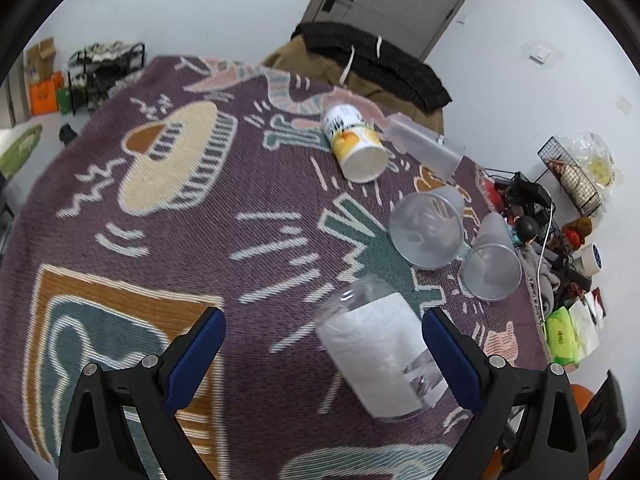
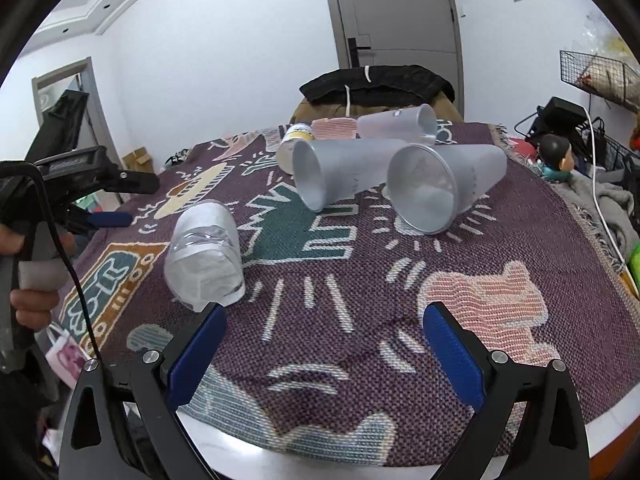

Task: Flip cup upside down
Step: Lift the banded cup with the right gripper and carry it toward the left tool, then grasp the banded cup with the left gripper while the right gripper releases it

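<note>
On the patterned cloth (image 2: 320, 304) the clear cup (image 1: 380, 356) is seen lying on its side, apparently not yet flipped, between the spread jaws of the left gripper (image 1: 324, 344), while the right gripper (image 2: 324, 344) is held wide apart and empty nearby.

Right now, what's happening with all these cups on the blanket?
A person holds tongs in each hand, both open and gripping nothing. The left tongs hover around a clear cup lying on its side on the patterned blanket. The right tongs wait nearby. Other cups lie tipped over too; none is flipped yet.
</note>
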A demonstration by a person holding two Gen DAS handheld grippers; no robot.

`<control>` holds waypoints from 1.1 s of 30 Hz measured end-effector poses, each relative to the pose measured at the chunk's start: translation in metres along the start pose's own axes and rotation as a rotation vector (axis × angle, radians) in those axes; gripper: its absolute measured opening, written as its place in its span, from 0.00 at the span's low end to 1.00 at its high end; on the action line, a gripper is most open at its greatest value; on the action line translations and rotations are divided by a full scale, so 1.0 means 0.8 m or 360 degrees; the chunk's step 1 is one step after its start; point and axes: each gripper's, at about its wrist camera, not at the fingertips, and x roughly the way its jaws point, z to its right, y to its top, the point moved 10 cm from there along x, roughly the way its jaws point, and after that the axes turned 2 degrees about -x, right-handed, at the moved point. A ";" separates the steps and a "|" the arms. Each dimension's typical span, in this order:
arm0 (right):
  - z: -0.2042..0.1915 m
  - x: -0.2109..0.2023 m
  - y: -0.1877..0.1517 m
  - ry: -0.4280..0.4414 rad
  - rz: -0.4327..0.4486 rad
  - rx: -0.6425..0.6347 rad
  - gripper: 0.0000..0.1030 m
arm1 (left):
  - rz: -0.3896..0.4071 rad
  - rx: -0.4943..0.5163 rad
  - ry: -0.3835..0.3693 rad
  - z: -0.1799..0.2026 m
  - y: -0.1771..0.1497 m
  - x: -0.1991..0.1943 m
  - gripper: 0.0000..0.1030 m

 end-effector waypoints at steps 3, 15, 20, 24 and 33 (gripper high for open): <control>0.013 0.001 -0.005 -0.0027 0.0004 0.0035 0.96 | -0.0059 -0.0006 0.0024 0.009 -0.002 0.016 0.96; 0.040 -0.003 -0.018 0.0000 0.0047 0.0170 0.96 | -0.0275 0.0023 0.0190 0.029 -0.018 0.077 0.96; 0.045 -0.005 -0.016 0.0009 0.0067 0.0204 0.96 | -0.0355 0.0020 0.0243 0.027 -0.024 0.100 0.96; 0.048 -0.003 -0.019 0.0014 0.0060 0.0220 0.96 | -0.0376 0.0007 0.0266 0.028 -0.022 0.109 0.88; 0.053 -0.001 -0.021 0.0004 0.0049 0.0234 0.96 | -0.0287 0.0026 0.0124 0.041 -0.006 0.084 0.75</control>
